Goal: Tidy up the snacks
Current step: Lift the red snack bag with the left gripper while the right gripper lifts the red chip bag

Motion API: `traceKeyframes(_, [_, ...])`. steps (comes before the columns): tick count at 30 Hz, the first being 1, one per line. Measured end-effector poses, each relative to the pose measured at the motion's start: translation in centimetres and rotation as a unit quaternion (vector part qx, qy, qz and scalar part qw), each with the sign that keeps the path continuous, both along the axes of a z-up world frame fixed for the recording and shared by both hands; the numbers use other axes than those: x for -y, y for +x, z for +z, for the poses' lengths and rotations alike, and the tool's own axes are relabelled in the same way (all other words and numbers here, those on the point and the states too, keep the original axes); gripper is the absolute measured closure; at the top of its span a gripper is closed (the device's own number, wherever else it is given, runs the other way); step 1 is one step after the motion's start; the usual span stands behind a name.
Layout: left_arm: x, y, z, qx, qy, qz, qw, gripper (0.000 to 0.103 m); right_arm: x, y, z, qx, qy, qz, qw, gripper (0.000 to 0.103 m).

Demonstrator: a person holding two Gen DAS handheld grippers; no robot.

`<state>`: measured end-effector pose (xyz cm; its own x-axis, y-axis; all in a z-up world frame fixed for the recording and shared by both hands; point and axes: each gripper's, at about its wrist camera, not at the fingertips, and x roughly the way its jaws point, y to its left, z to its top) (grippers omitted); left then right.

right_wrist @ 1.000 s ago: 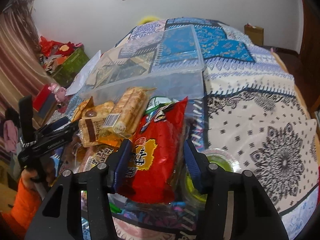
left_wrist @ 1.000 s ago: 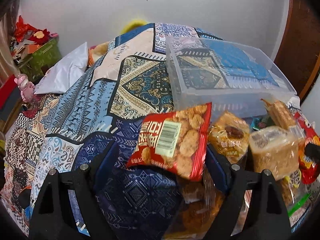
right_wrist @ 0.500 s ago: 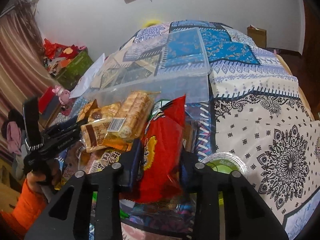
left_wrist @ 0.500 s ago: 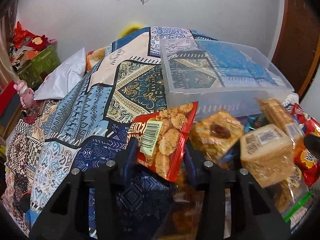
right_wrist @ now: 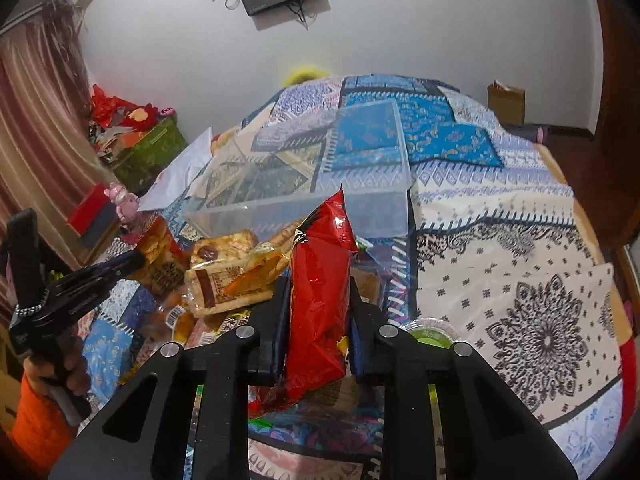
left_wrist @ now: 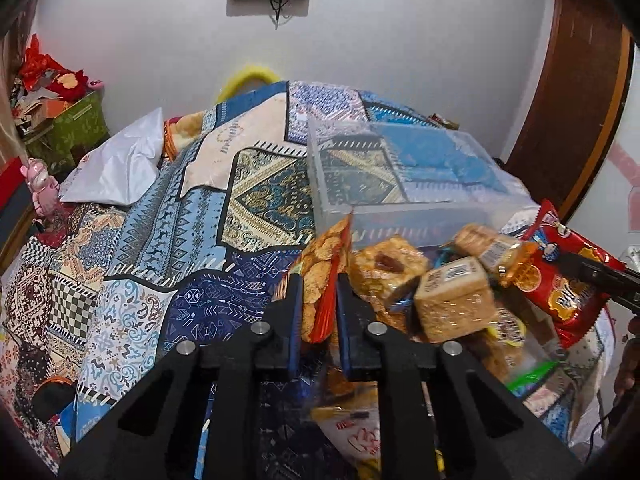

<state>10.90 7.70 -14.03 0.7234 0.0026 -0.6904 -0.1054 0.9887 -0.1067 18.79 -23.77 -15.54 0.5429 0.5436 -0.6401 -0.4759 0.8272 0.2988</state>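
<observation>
My left gripper (left_wrist: 318, 296) is shut on a red cracker packet (left_wrist: 322, 280), held edge-on above the bedspread. My right gripper (right_wrist: 316, 296) is shut on a red crisp bag (right_wrist: 320, 300), lifted upright over the snack pile. The crisp bag also shows in the left wrist view (left_wrist: 564, 280), and the left gripper with its packet shows in the right wrist view (right_wrist: 120, 264). A clear plastic box (left_wrist: 400, 176), also in the right wrist view (right_wrist: 320, 168), lies empty on the bed just behind the pile of wrapped cakes (left_wrist: 452, 304) and biscuits (right_wrist: 228, 280).
A patterned quilt (left_wrist: 160, 240) covers the bed. A white pillow (left_wrist: 120, 164) lies at the back left. A green-lidded cup (right_wrist: 432, 334) sits right of my right gripper. A green box with red items (left_wrist: 68, 120) stands by the wall.
Both grippers closed on their packets and lifted them. The cracker packet turned edge-on between my left fingers; the crisp bag now stands upright in my right.
</observation>
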Motion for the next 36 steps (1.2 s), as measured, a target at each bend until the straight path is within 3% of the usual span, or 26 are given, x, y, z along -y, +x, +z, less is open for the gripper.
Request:
traceKeyframes(3, [0.3,-0.6,1.1,0.012,0.002,-0.003,0.9999,0.095,0.3,-0.2,0.6,0.007,0.006,-0.006,1.000,0.081])
traceKeyframes(5, [0.4,-0.9,1.8,0.022,0.000,-0.005,0.9997,0.103,0.6,-0.2,1.1,0.010,0.012,-0.010,1.000,0.081])
traceKeyframes(12, [0.7,-1.2,4.6,0.051,0.017,-0.003,0.9985,0.102,0.4,-0.5,2.7,0.029,0.023,-0.009,0.999,0.081])
traceKeyframes(14, [0.0,-1.2,4.6,0.048,0.013,0.008,0.9987,0.093,0.5,-0.6,2.7,0.026,0.030,-0.006,0.999,0.081])
traceKeyframes(16, [-1.1,-1.2,4.2,0.031,0.003,0.014,0.9994,0.057,0.5,-0.6,2.5,0.022,0.034,-0.003,0.999,0.081])
traceKeyframes(18, [-2.5,-1.5,3.4,0.025,-0.002,0.034,0.9991,0.043,0.5,-0.6,2.2,0.020,0.033,-0.004,0.999,0.080])
traceKeyframes(29, [-7.0,0.6,-5.0,-0.093,-0.041,0.066,0.9926,0.038,1.4,0.6,2.1,0.020,0.034,-0.022,0.999,0.081])
traceKeyframes(31, [-7.6,1.3,-6.2,-0.101,-0.052,0.071,0.9910,0.030,1.3,0.8,2.1,0.023,0.027,-0.024,0.999,0.081])
traceKeyframes(36, [-8.3,2.5,-8.4,-0.110,-0.109,0.064,0.9858,0.022,1.3,1.7,2.5,0.030,0.022,-0.032,0.999,0.081])
